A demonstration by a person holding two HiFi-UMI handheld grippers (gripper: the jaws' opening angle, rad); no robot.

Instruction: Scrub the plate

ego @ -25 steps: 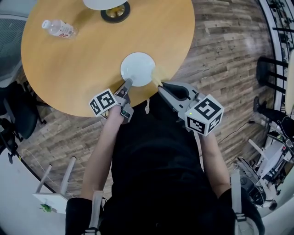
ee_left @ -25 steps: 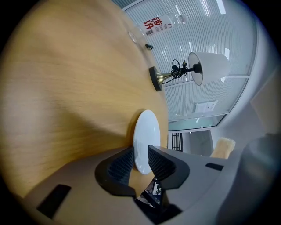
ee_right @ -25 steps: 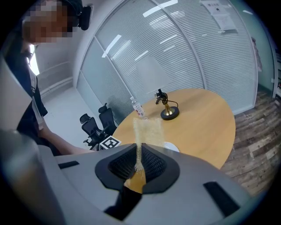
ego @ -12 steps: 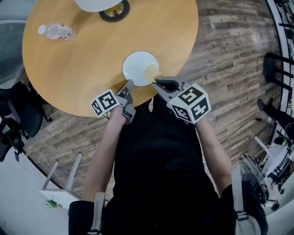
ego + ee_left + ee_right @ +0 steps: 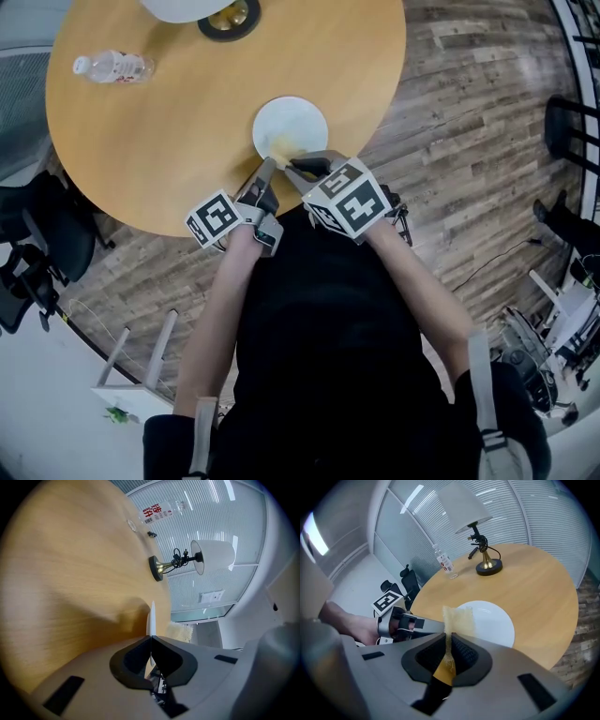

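Left tongs (image 5: 269, 167) just closed on plate (image 5: 298, 116) rim, right tongs (image 5: 293, 165) pinching sponge (image 5: 458, 619), clearest in gripper views

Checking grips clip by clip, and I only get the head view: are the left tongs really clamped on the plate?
Observer: Yes. In the left gripper view the left tongs are shut on the plate at its rim, seen edge-on.
Operator: And the other hand?
Observer: The right tongs are shut on the lower end of a yellow cloth, which stands up in front of the plate.
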